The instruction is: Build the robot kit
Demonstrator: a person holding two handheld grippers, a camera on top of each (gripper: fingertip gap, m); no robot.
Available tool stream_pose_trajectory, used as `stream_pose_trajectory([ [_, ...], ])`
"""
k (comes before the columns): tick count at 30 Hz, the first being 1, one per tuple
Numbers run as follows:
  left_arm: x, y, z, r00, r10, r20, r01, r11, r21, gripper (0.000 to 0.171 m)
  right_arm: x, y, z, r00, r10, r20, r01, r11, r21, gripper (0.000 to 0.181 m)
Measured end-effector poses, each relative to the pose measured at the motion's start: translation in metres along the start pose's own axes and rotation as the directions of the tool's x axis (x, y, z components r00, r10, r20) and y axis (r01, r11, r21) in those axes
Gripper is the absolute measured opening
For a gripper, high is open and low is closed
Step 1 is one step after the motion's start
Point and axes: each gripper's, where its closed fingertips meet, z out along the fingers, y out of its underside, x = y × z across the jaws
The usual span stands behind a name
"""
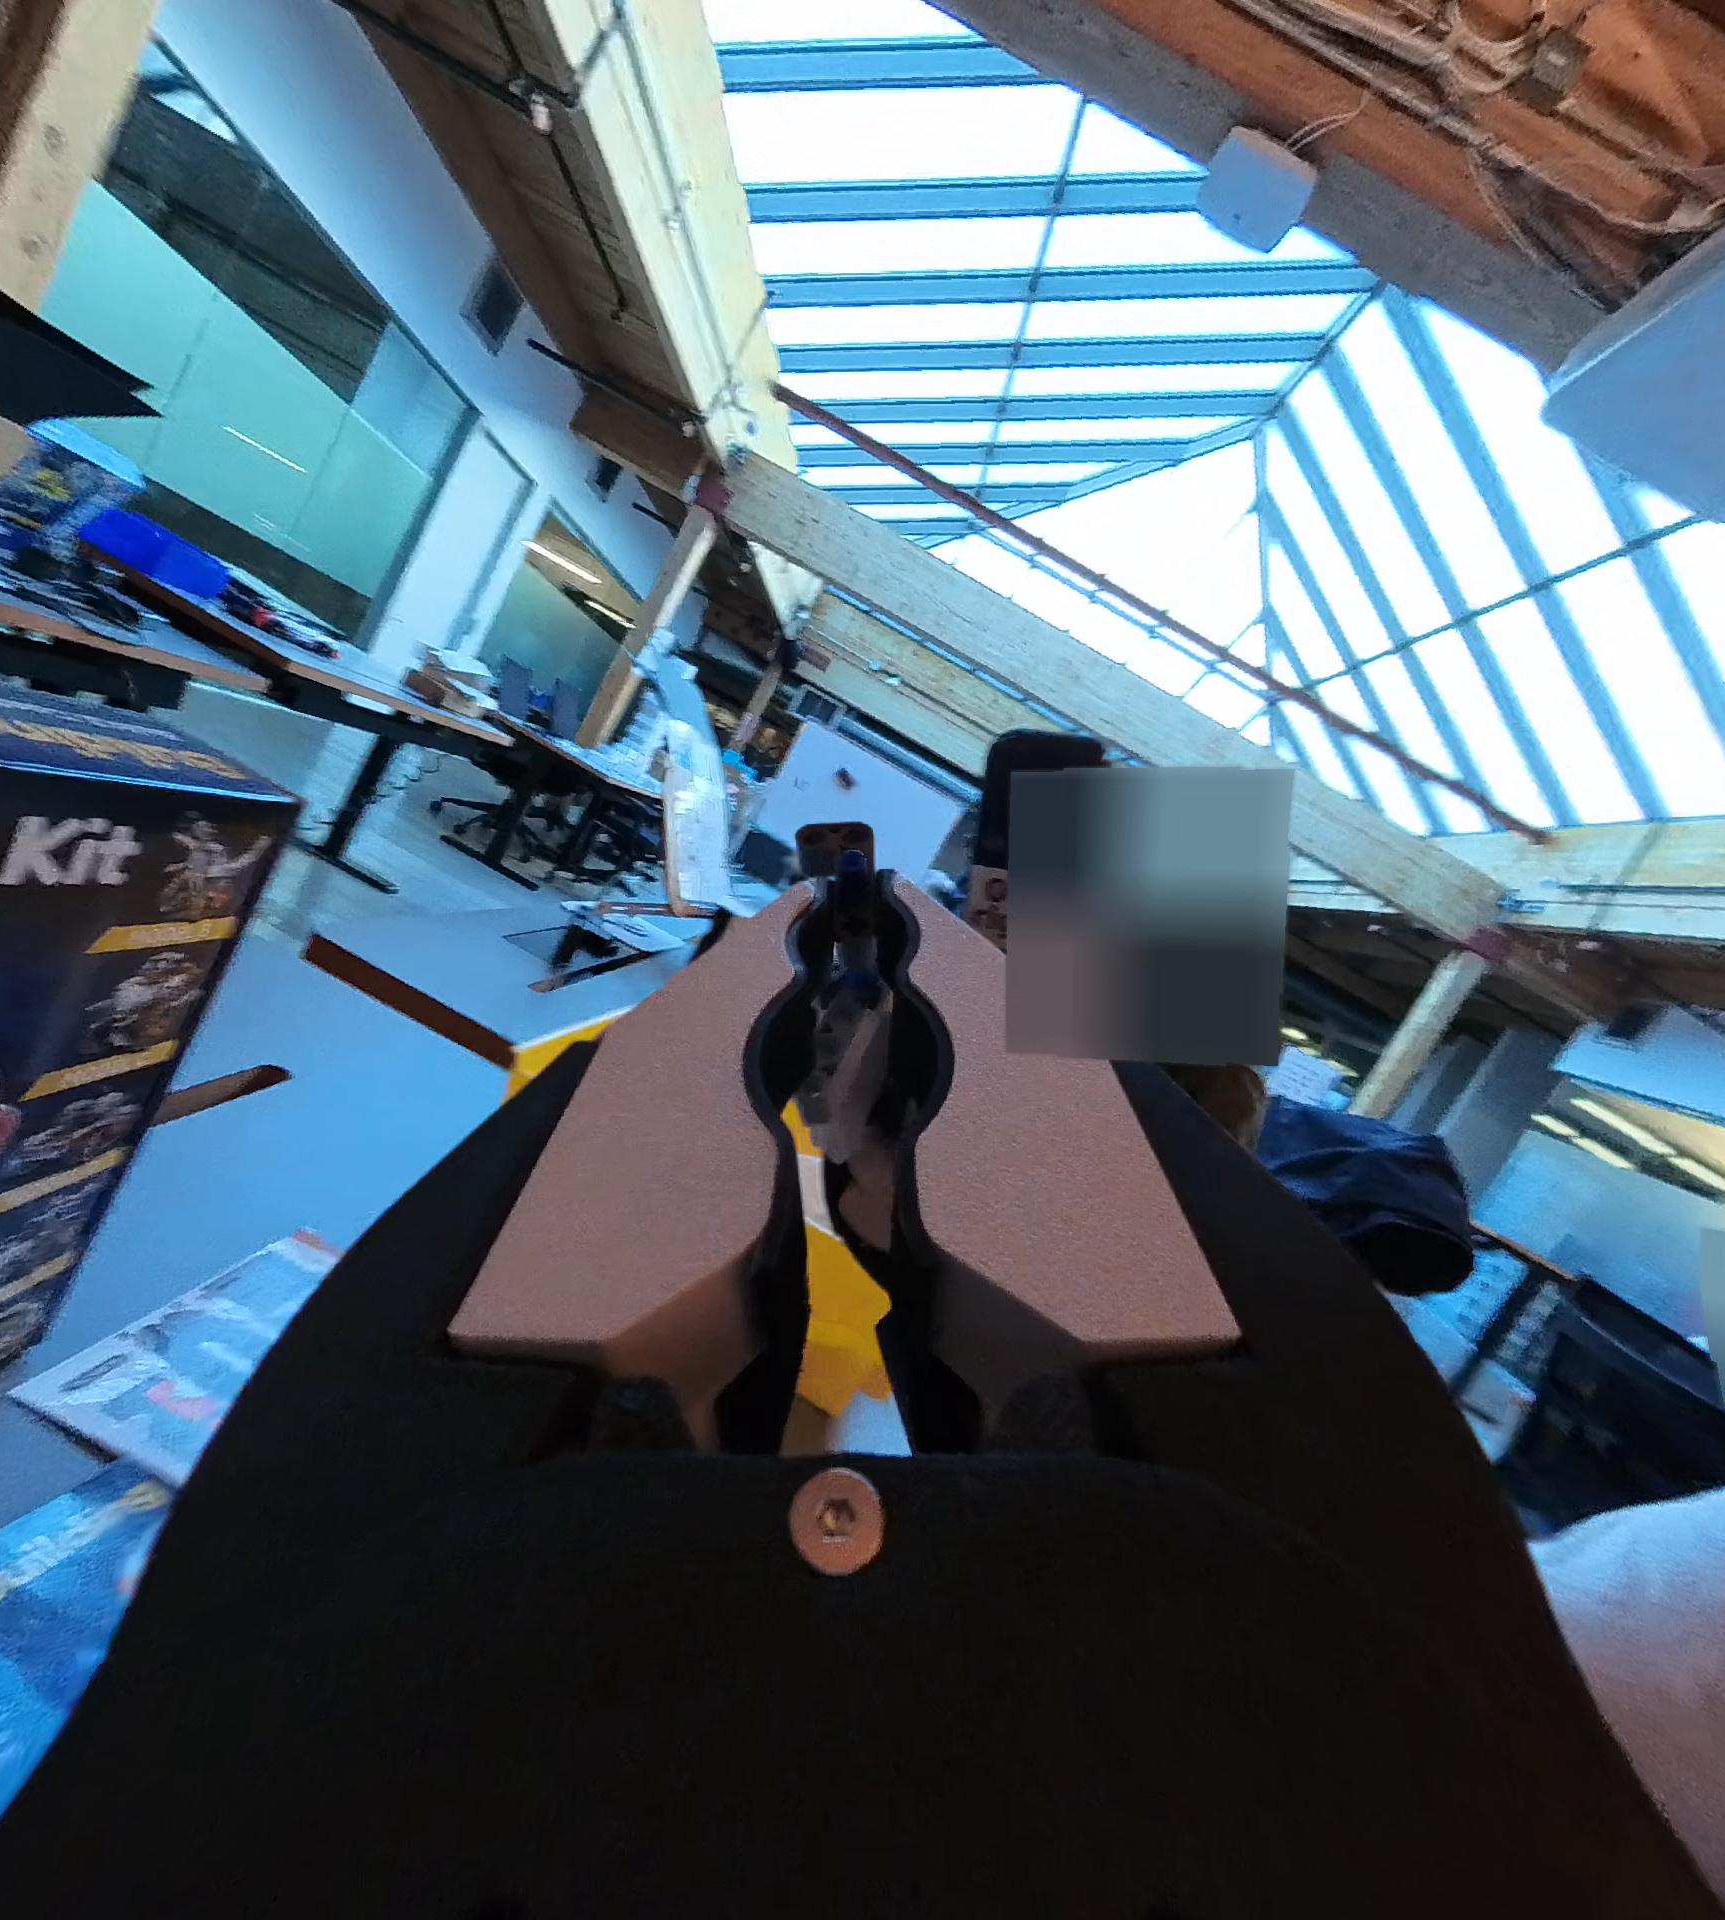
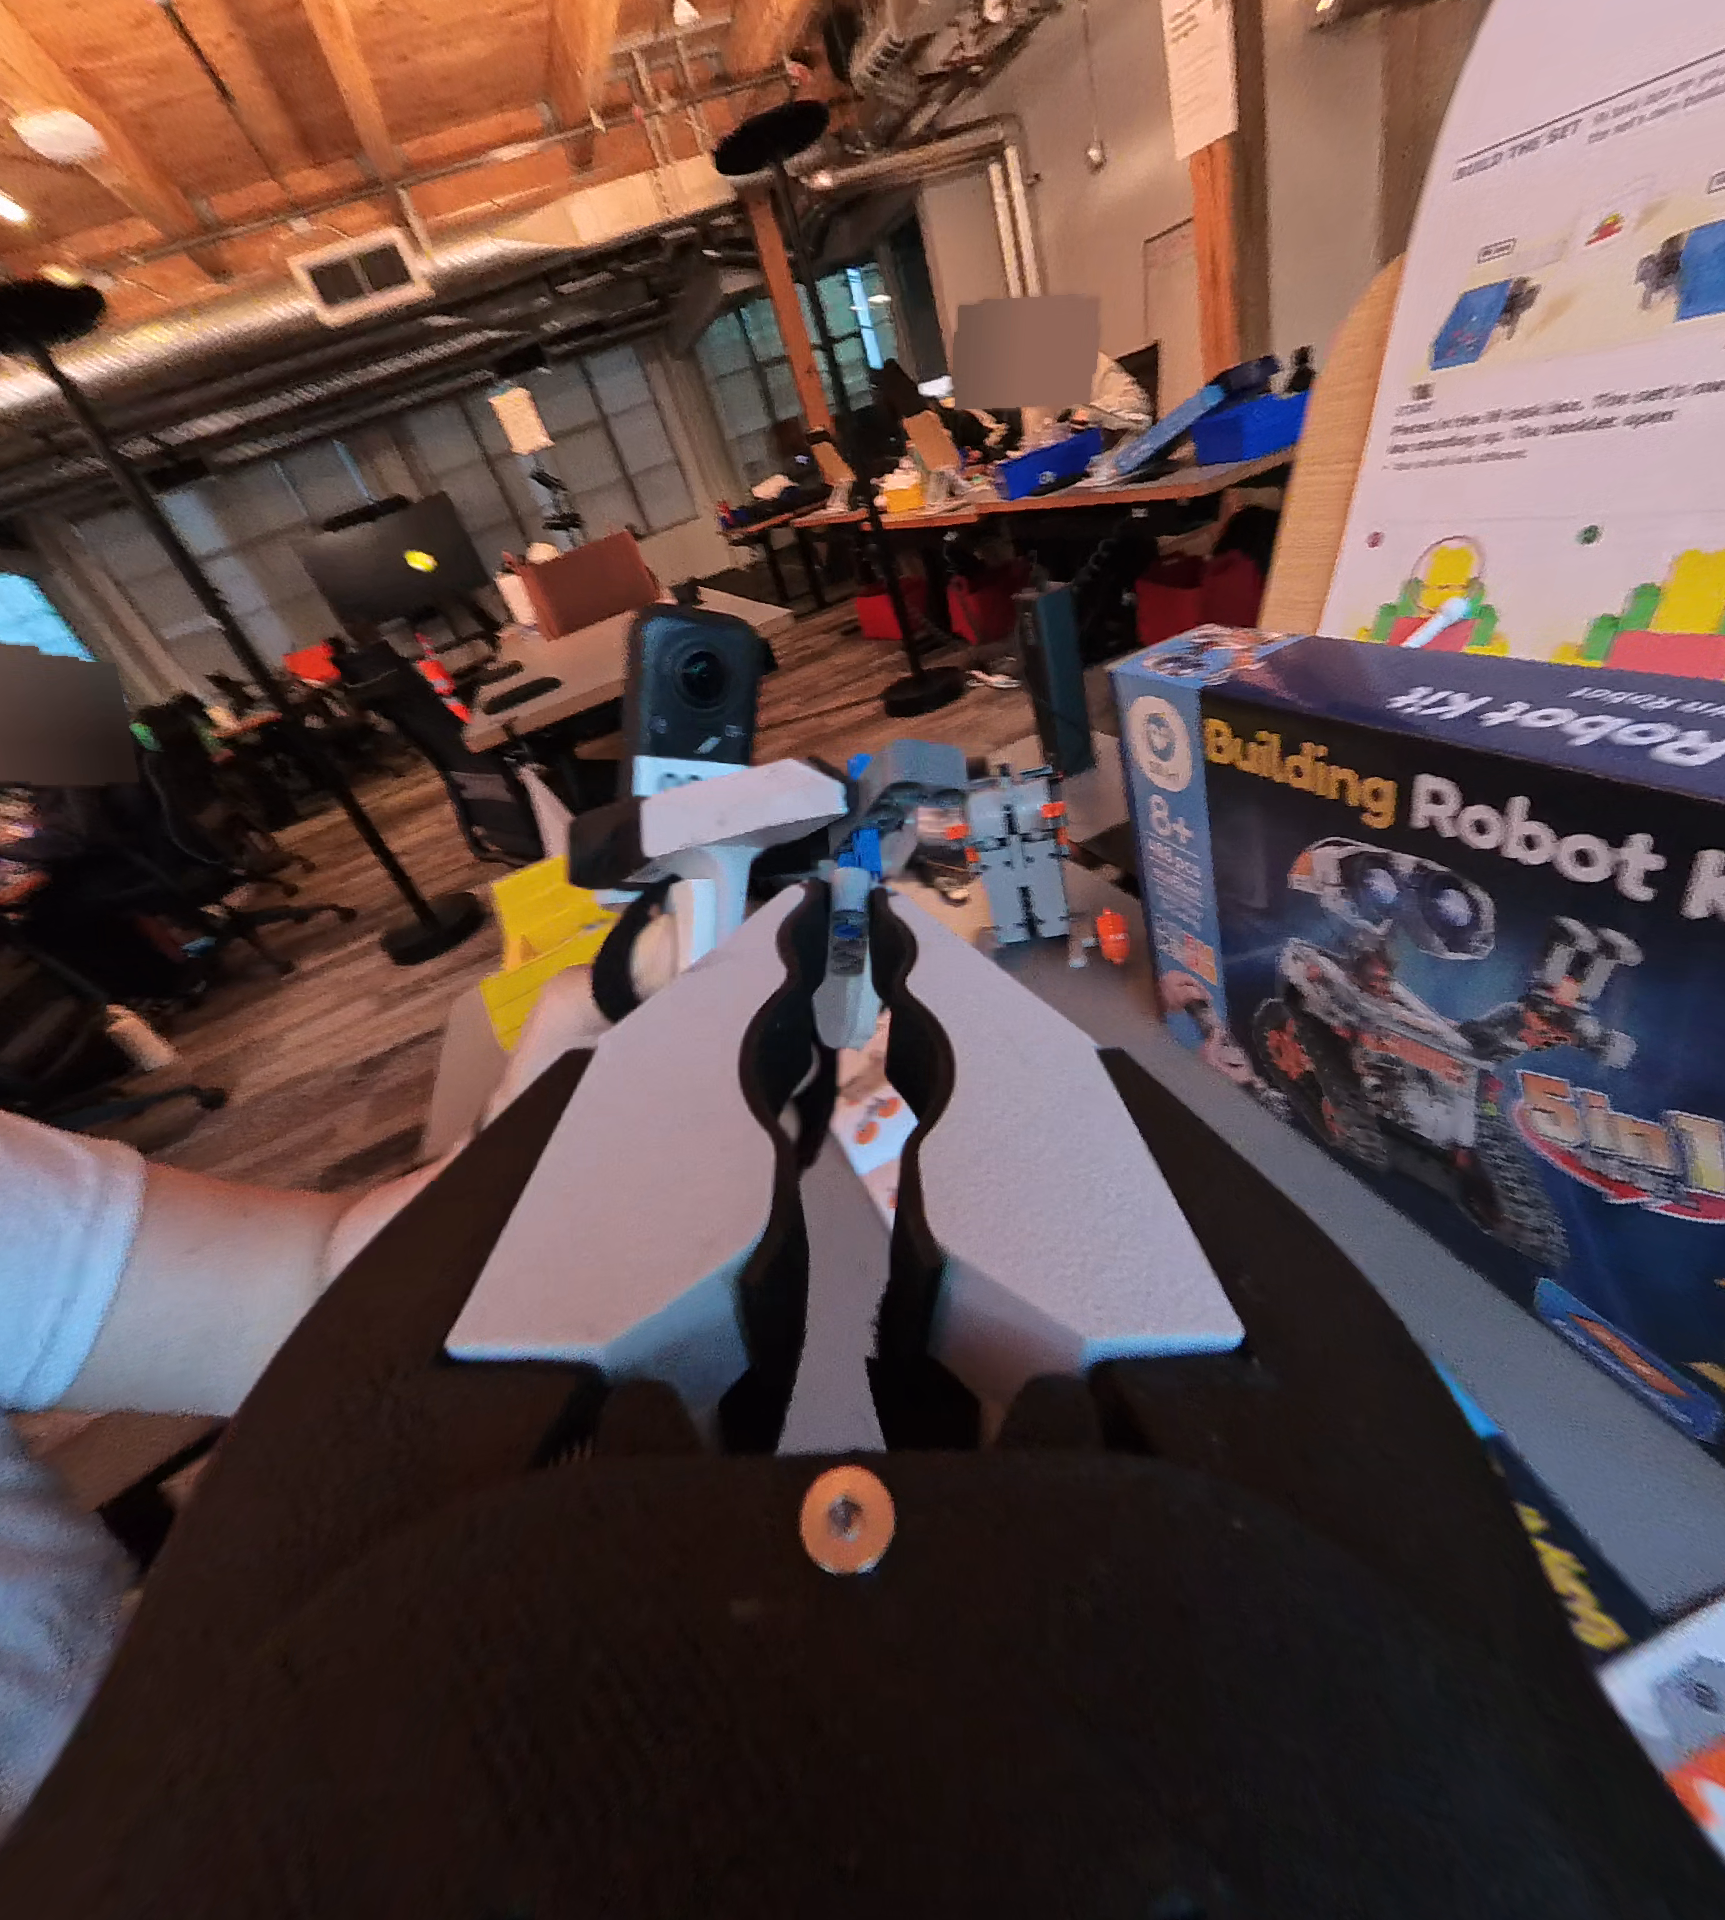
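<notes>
The left gripper (image 1: 842,894) pinches a grey-and-blue brick assembly (image 1: 853,1023) between nearly closed jaws, tilted up toward the skylight (image 1: 1045,312); the right gripper (image 2: 842,904) pinches a grey brick beam (image 2: 845,982) joined to that assembly, beside the kit box (image 2: 1460,987); twisting the two against each other could likely pop the small pieces apart; the joint itself is hidden behind the fingers, and the grey brick figure (image 2: 1019,862) on the table (image 2: 1564,1434) is blurred.

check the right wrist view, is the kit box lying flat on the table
No, the kit box stands upright on its long edge on the grey table, right of the right gripper.
</notes>
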Motion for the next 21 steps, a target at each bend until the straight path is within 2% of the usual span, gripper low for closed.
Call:
stream_pose_trajectory([
  [2,0.003,0.001,0.001,0.997,-0.060,-0.042,0.060,0.998,-0.003,0.004,-0.001,0.000,-0.002,0.997,0.060,0.039,-0.060,0.998,0.005,0.005],
  [7,-0.001,0.004,0.001,0.989,-0.129,-0.075,0.129,0.992,0.001,0.004,0.001,0.003,-0.001,0.998,0.038,0.056,-0.037,0.999,-0.005,0.005],
  [13,0.000,0.009,0.002,0.996,-0.067,-0.060,0.064,0.996,-0.063,0.004,0.003,0.007,-0.004,0.994,0.063,0.086,-0.061,0.998,-0.022,0.005],
  [18,0.007,0.012,0.001,0.991,-0.084,-0.104,0.070,0.989,-0.130,0.003,-0.006,0.008,-0.004,0.975,0.121,0.187,-0.118,0.993,-0.028,0.005],
  [21,0.007,0.012,0.000,0.992,-0.078,-0.098,0.064,0.988,-0.143,0.004,-0.007,0.008,-0.003,0.978,0.120,0.171,-0.117,0.993,-0.027,0.005],
])
